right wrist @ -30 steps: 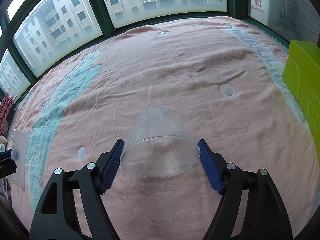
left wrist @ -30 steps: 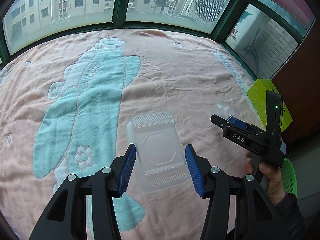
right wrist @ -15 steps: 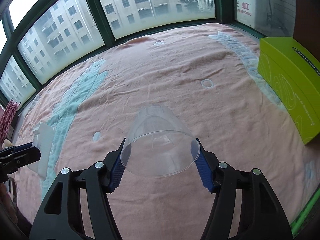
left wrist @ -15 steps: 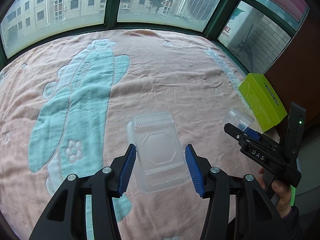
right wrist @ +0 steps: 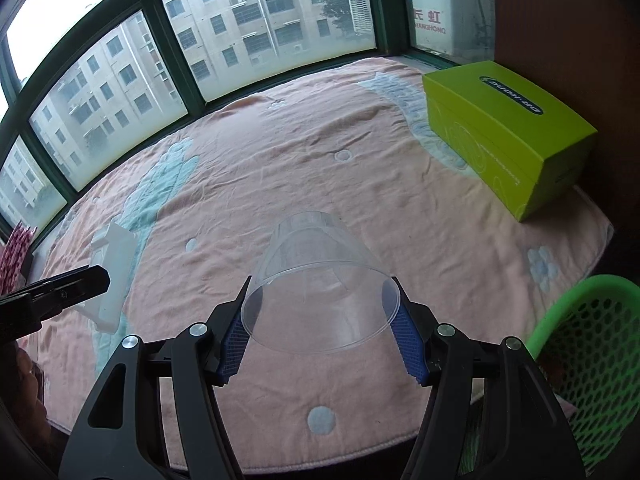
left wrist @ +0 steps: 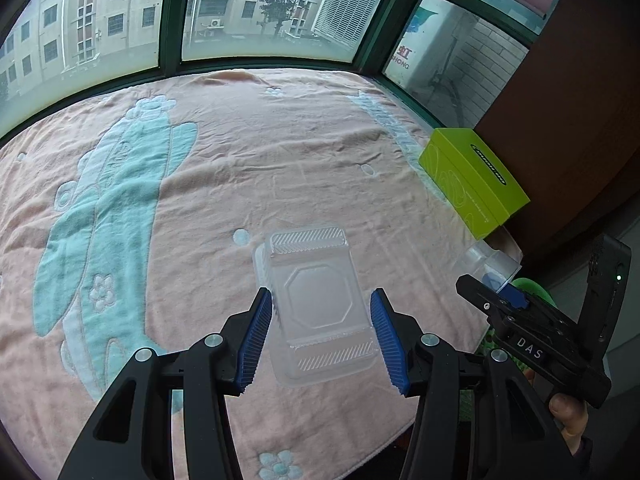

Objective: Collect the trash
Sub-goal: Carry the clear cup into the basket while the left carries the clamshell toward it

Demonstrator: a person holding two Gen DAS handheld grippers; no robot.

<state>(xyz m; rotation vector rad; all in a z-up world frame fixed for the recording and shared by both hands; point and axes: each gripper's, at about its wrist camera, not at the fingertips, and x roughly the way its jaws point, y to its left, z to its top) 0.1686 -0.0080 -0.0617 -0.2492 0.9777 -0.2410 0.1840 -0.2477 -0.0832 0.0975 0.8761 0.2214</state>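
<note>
Above blanket (right wrist: 320, 128) — left claw (left wrist: 320, 334): tray (left wrist: 318, 304) | right claw (right wrist: 320, 336): cup (right wrist: 320, 280)

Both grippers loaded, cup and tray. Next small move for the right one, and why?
Probably swing the right gripper toward the green basket at its lower right until the clear cup hangs over the opening. The pads pinch the cup at its rim, clear of the pink blanket, and the basket is the nearest bin in view. The left gripper, clamping the clear tray, can follow.

A home bay-window nook: pink towel blanket (left wrist: 248, 184) under windows (right wrist: 256, 20) facing apartment blocks.
</note>
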